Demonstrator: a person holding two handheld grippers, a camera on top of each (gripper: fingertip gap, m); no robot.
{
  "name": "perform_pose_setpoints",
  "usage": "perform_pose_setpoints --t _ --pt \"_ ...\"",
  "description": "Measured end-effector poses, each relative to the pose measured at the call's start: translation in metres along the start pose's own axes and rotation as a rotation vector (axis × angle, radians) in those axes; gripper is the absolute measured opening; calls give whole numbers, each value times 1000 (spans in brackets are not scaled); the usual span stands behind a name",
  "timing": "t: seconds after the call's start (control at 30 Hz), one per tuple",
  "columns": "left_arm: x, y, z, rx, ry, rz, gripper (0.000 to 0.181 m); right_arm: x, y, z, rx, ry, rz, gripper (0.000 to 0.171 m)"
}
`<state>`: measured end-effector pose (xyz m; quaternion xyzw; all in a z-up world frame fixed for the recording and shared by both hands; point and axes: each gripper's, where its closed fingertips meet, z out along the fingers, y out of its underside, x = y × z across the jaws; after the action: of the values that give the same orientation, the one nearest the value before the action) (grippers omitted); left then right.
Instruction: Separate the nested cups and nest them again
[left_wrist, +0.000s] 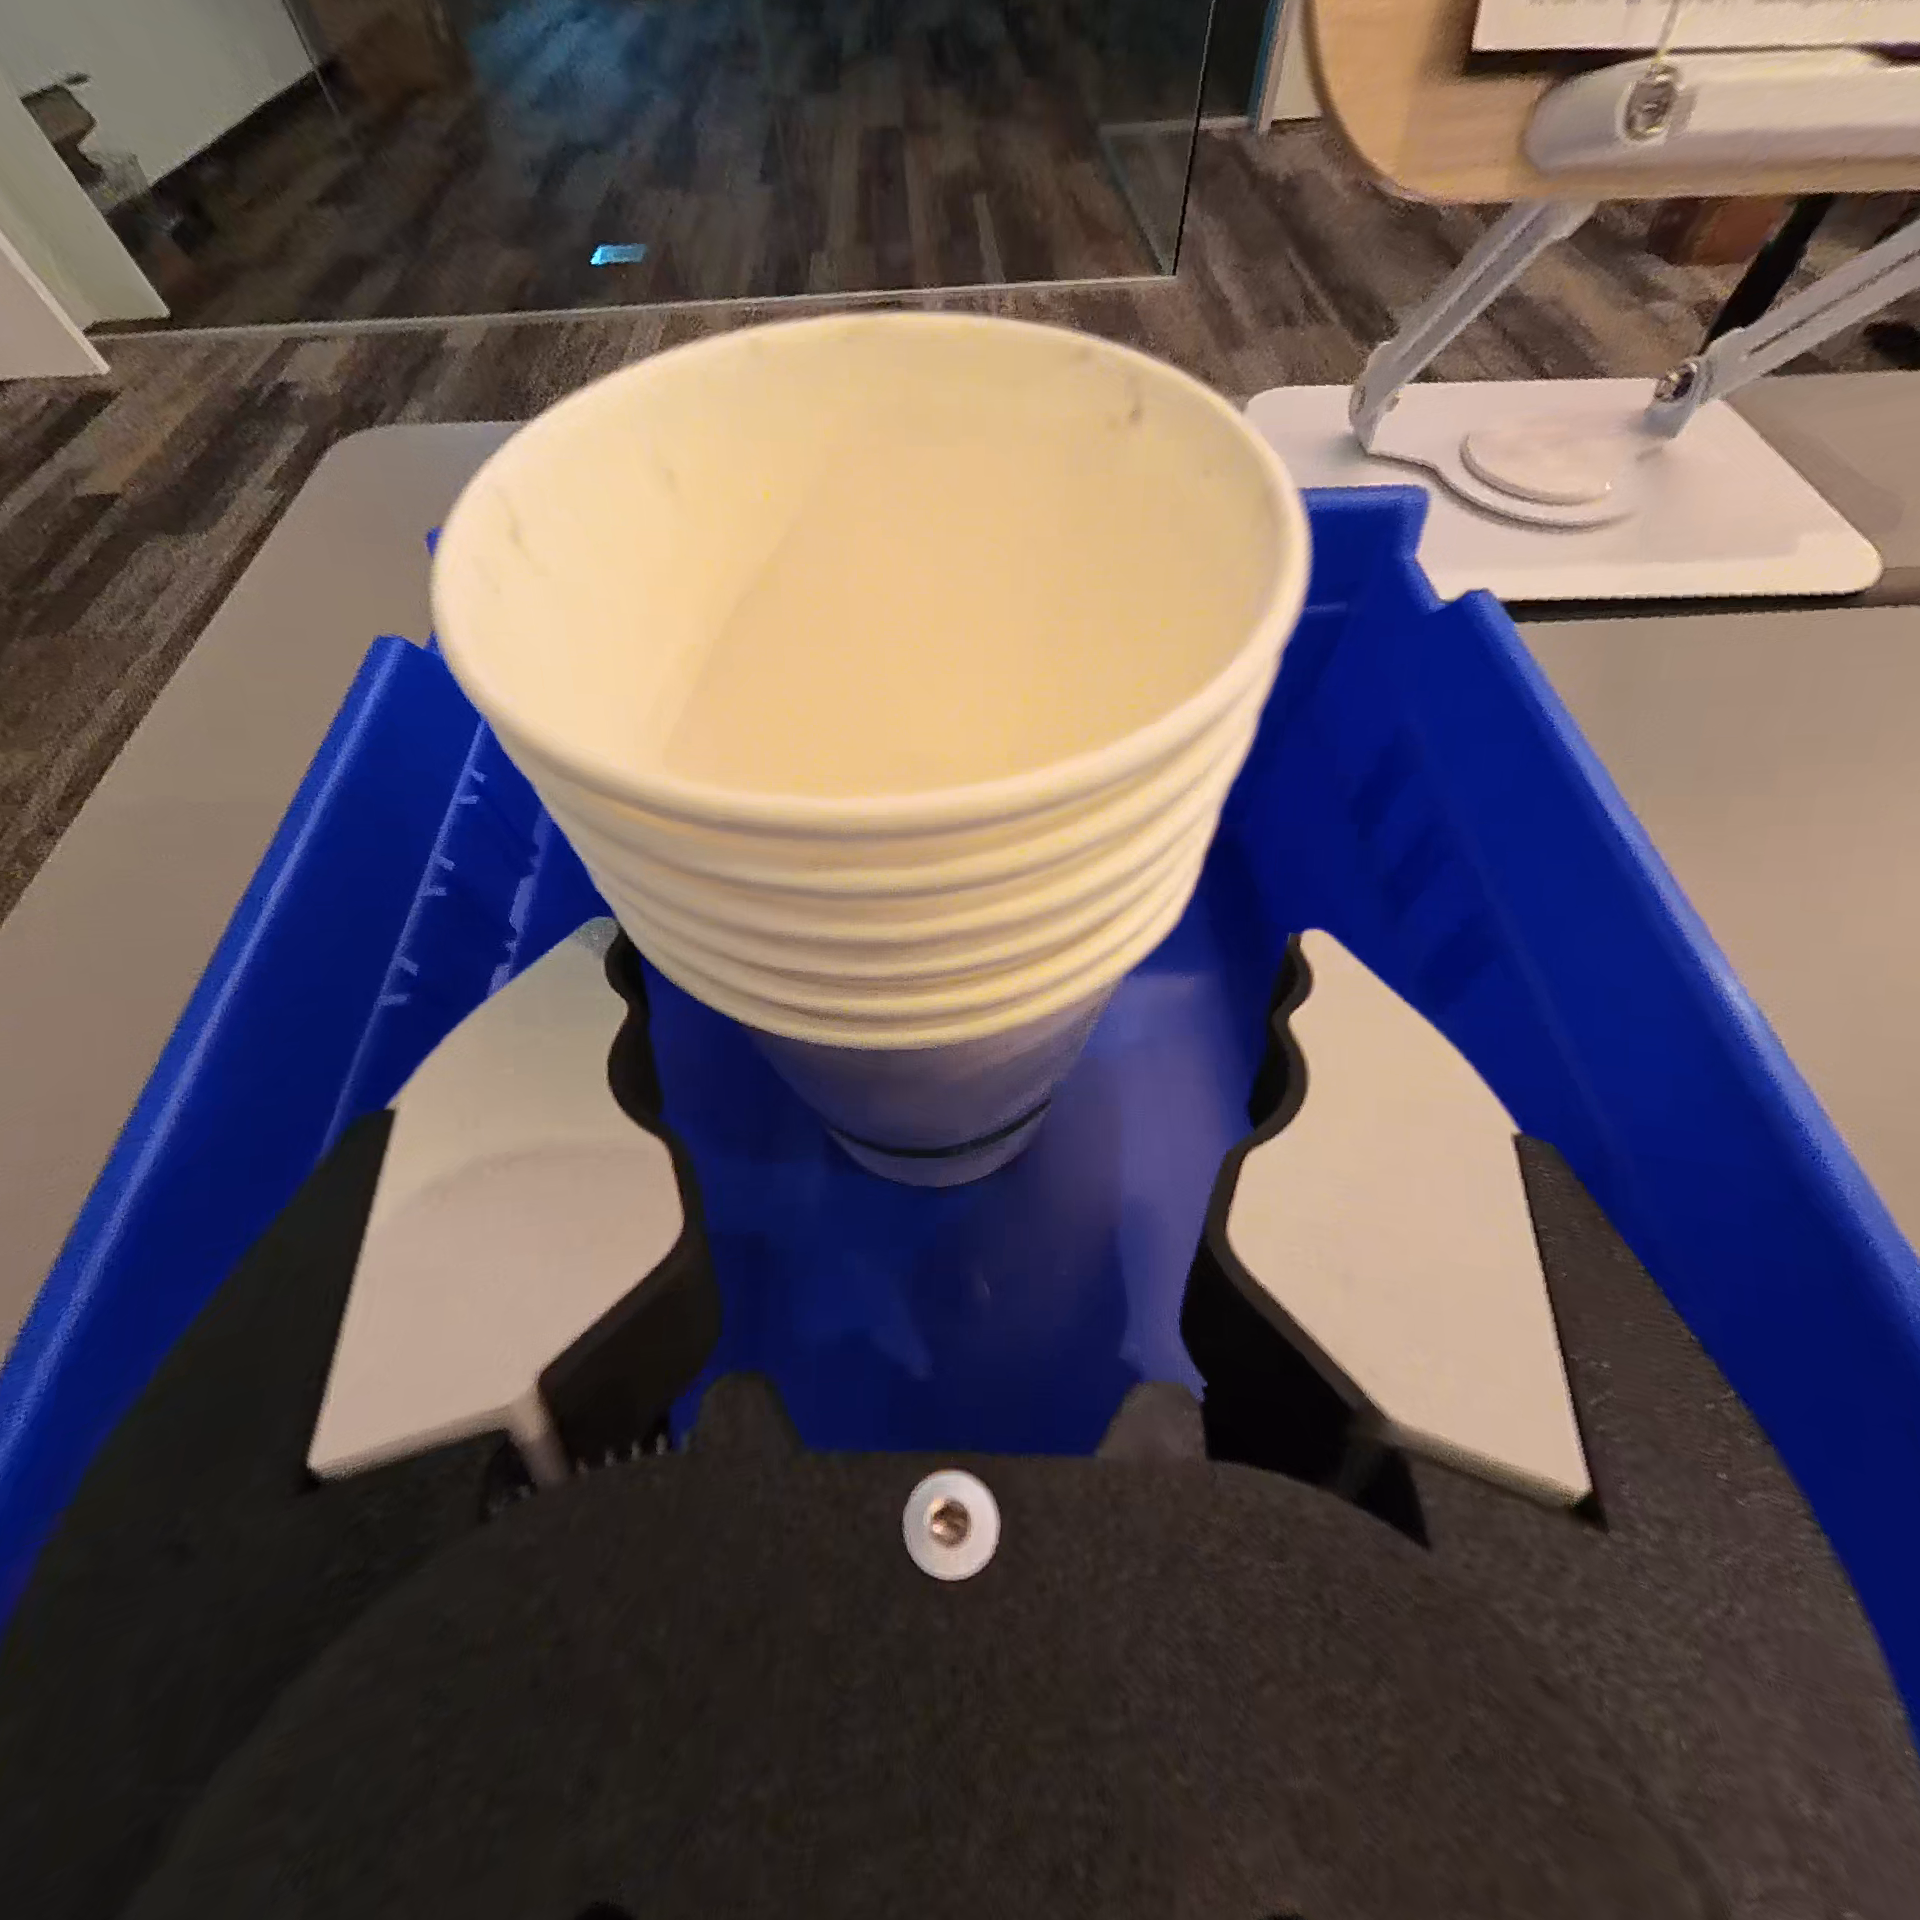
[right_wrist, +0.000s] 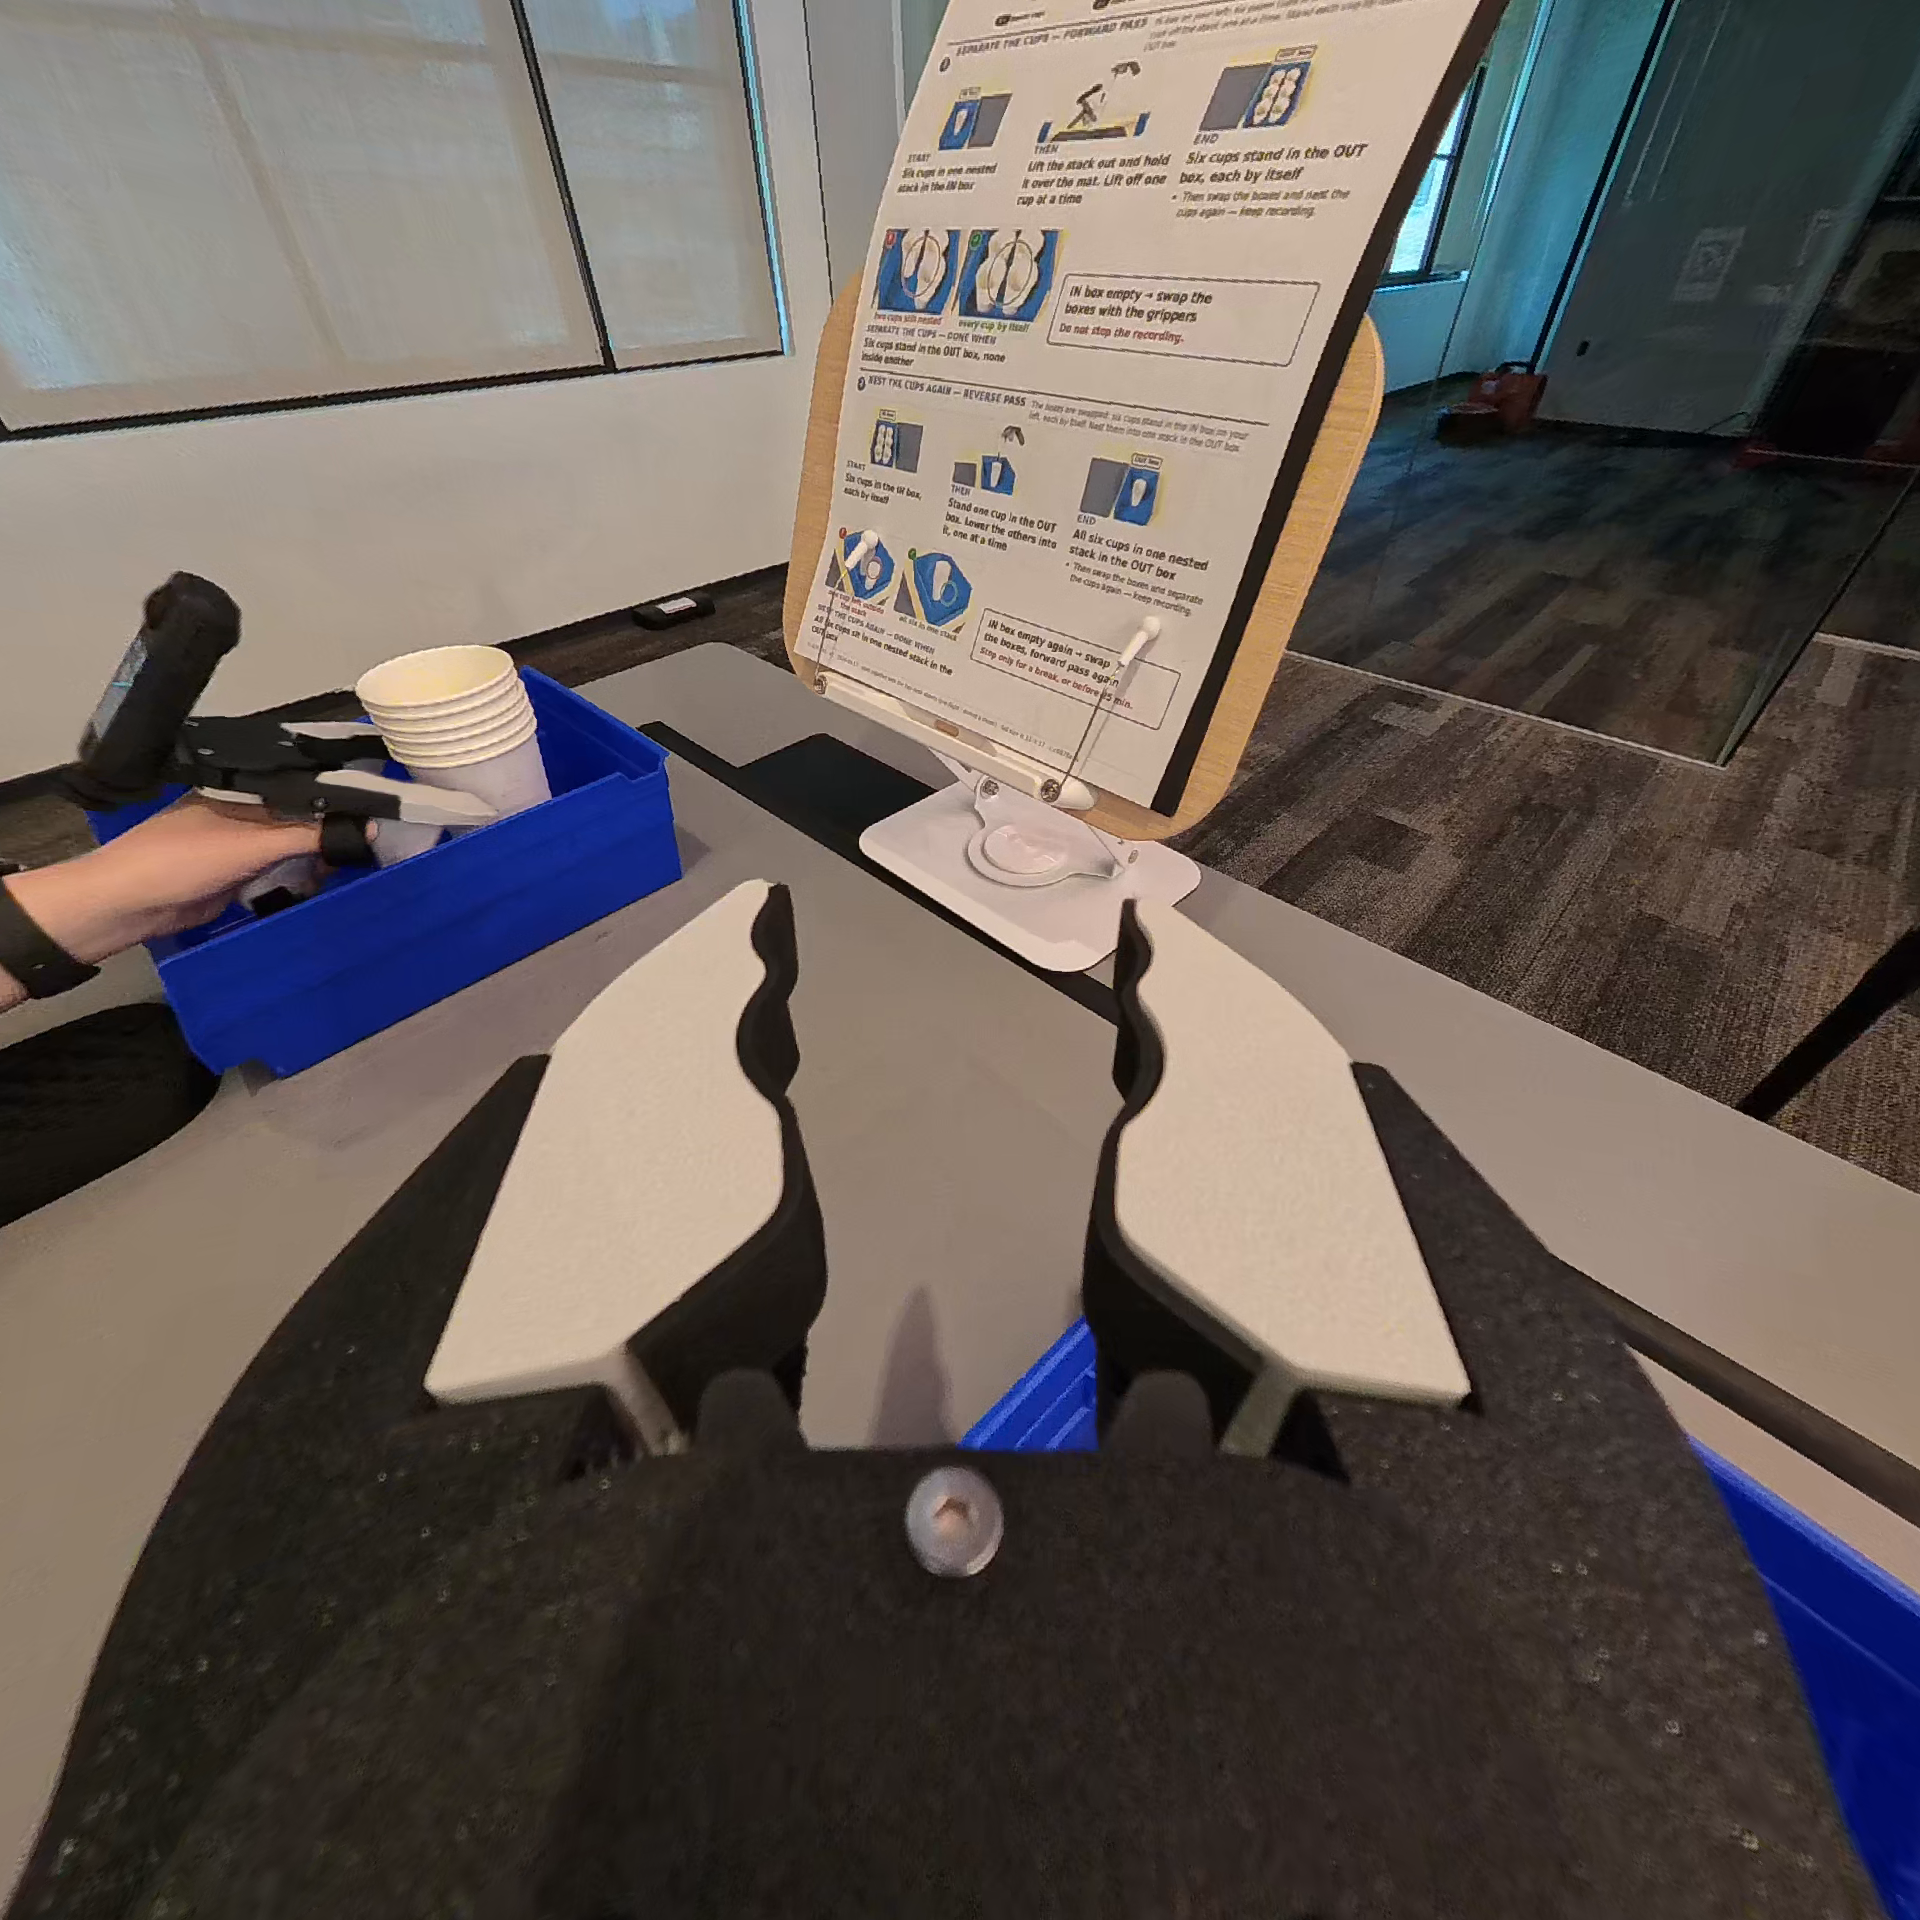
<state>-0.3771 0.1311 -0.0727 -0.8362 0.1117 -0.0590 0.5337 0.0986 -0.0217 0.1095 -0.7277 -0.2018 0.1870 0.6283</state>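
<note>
Nested cups: one white paper stack, upright, rims layered, standing inside a blue bin; straight ahead of the left gripper, base down between its fingertips.
Long axis: vertical, mouth up, narrow end on the bin floor; crosswise to the line of approach.
Left gripper state: fingers spread wide, nothing held; dark pads flank the lowest cup wall on both sides with a gap showing on each side, no contact visible.
Left gripper place: reaching over the near wall of the bin, tips low at the level of the bottom cup, below the band of rims.
Right gripper state: fingers apart, empty, over bare grey table.
Right gripper place: well apart from the stack; stack seen far off to its left and ahead, in the right wrist view.
Nearer hand: left, by a wide margin; judged the one to take the stack.
Second blue bin: just beneath and to the right of the right gripper, contents hidden.
Step in hand (judgement): closing on the stack for lift-out; separation not yet begun.
Farther off: white stand base beyond the bin; instruction sheet on a tilted board ahead of the right gripper.
</note>
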Motion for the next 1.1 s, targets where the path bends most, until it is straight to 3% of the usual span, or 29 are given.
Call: perform_pose_setpoints --t 0.5,0.77,1.1 --pt "-10 9 24 2 -8 -69 114 6 2 0 -9 6 5 58" --pt "-5 11 26 5 13 10 98 7 6 4 -28 7 2 57" --pt "-9 10 21 -12 37 -24 94 8 13 9 -65 4 1 57"
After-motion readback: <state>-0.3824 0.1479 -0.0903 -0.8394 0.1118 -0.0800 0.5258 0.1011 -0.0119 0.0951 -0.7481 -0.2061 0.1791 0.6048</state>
